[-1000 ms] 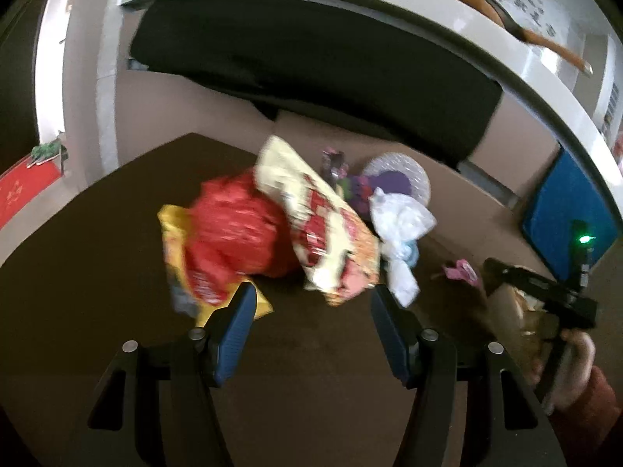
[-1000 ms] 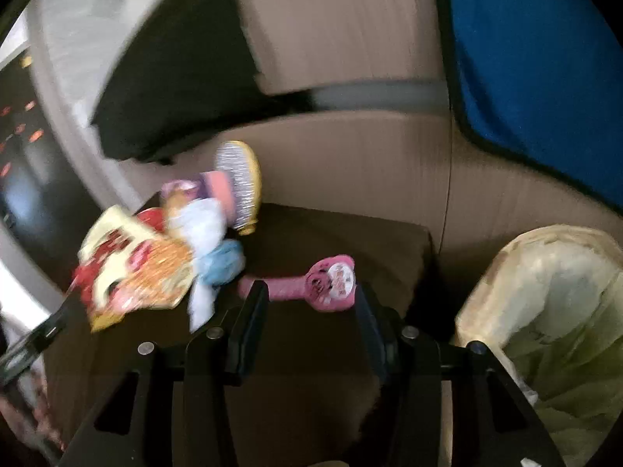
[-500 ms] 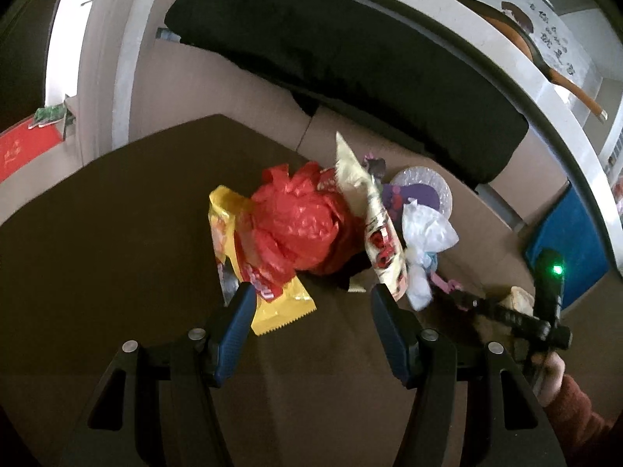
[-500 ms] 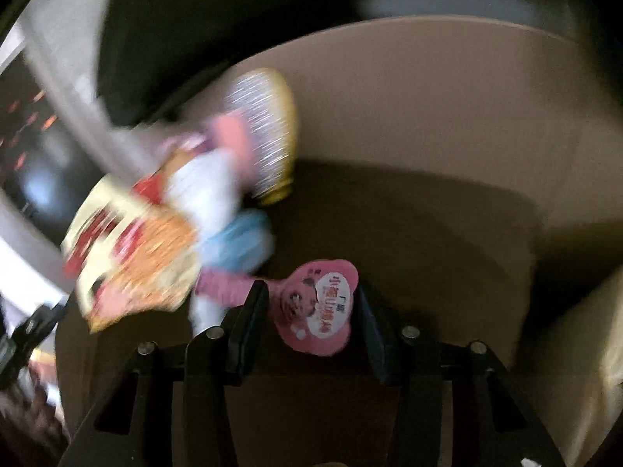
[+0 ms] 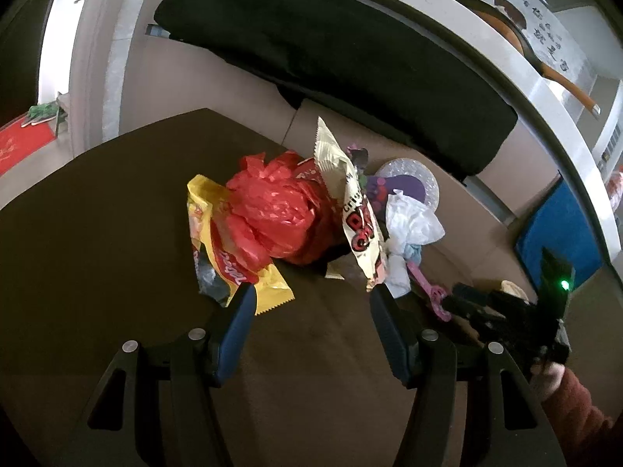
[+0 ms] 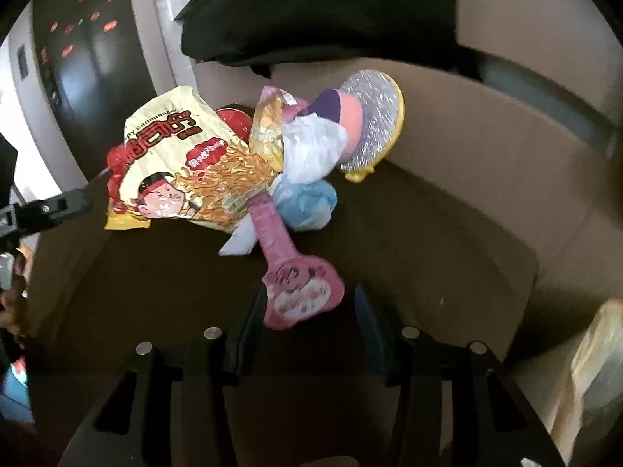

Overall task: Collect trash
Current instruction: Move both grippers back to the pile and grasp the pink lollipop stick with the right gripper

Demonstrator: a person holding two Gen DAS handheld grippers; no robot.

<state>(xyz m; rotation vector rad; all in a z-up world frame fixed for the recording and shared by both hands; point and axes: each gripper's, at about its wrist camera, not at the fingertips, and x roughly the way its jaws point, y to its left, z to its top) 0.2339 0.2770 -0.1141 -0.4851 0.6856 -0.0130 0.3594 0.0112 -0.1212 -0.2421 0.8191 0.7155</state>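
Both tongs spread, nothing pinched; noodle packet (image 6: 183,171) print partly reads "commander".

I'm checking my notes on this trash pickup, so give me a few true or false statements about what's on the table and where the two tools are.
1. The pink wrapper lies between the right tool's open fingers. True.
2. The left tool is clamped on the red plastic bag. False: it is open, short of the pile.
3. The yellow wrapper lies partly under the red bag. True.
4. The noodle packet is blue. False: it is cream and red.
5. The brown table carries the pile. True.
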